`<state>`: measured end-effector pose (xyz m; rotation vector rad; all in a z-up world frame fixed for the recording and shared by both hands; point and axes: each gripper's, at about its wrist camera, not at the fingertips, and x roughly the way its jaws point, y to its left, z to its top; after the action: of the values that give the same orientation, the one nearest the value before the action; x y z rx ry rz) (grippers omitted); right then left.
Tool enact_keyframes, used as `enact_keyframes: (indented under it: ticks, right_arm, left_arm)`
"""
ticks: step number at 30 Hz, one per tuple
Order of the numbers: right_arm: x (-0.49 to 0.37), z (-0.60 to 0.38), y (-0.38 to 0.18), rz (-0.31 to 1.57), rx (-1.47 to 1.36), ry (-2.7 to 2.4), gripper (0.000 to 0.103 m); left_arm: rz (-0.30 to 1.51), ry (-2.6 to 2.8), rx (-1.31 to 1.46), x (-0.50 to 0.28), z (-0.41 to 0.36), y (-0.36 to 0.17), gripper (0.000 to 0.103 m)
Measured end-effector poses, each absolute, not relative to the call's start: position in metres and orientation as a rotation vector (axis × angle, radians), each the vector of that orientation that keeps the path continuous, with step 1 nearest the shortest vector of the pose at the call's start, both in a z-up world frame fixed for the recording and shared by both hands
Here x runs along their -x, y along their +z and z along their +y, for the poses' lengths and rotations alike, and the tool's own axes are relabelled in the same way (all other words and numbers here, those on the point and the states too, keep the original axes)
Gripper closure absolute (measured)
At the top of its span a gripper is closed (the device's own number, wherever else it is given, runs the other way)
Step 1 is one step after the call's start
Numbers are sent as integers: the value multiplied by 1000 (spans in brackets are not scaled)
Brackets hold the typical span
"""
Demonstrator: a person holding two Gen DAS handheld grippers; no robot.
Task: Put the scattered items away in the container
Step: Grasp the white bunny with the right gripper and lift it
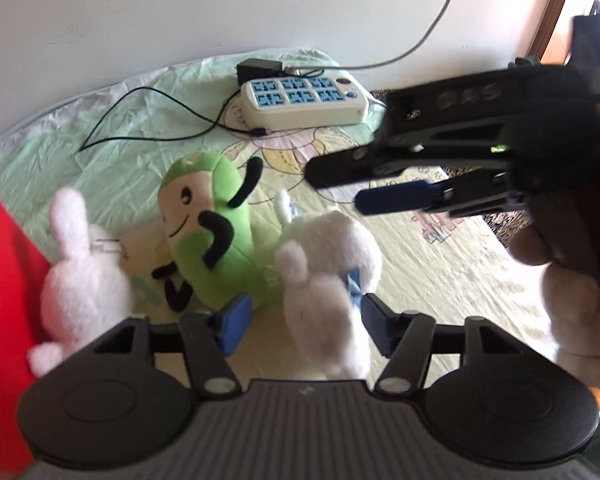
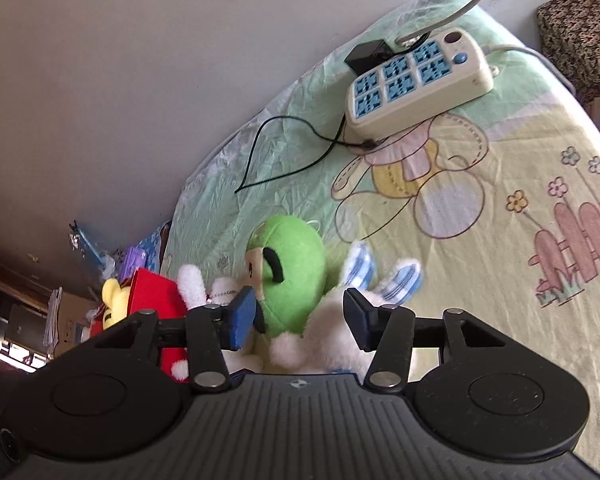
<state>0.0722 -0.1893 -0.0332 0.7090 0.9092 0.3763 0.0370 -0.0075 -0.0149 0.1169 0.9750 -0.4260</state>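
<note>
A white plush bunny lies on the cartoon bedsheet between the fingers of my left gripper. It touches the right finger, and a gap shows at the left blue pad. A green plush lies just beyond, and a second white bunny leans by the red container. My right gripper hovers above the bunny with nothing between its fingers. In the right wrist view, that gripper stands over the green plush and the bunny. The red container holds a yellow plush.
A cream power strip with a black adapter and a thin black cable lies at the far side of the bed by the wall. A person's hand grips the right gripper's handle. A patterned cloth lies at the far right.
</note>
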Motion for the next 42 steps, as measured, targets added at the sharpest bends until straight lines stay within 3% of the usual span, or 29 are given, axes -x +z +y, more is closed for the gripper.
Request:
enact_keyframes:
  ticks: [1, 2, 10, 16, 21, 25, 31, 42]
  right_arm:
    - [-70, -197, -35, 899, -730, 359, 50]
    - [-69, -203, -38, 898, -751, 345, 49]
    - [-56, -213, -81, 1039, -799, 318, 49]
    - [-64, -200, -96, 1036, -919, 394, 46]
    - [-69, -176, -81, 1008, -750, 457, 39]
    - [-77, -176, -92, 1017, -759, 448, 30]
    - [-65, -179, -84, 1005, -757, 427, 41]
    - [-15, -167, -14, 853, -570, 412, 41]
  left_arm:
    - [1002, -425, -106, -43, -9, -21, 56]
    - [1029, -424, -93, -47, -7, -28, 58]
    - [1099, -445, 61, -60, 23, -46, 56]
    - [1103, -453, 86, -63, 36, -49, 54]
    - [1088, -466, 86, -62, 41, -49, 53]
    - [1078, -464, 56, -60, 30, -48, 60]
    - [1063, -477, 16, -46, 15, -41, 67]
    - [893, -526, -21, -2, 18, 13, 67]
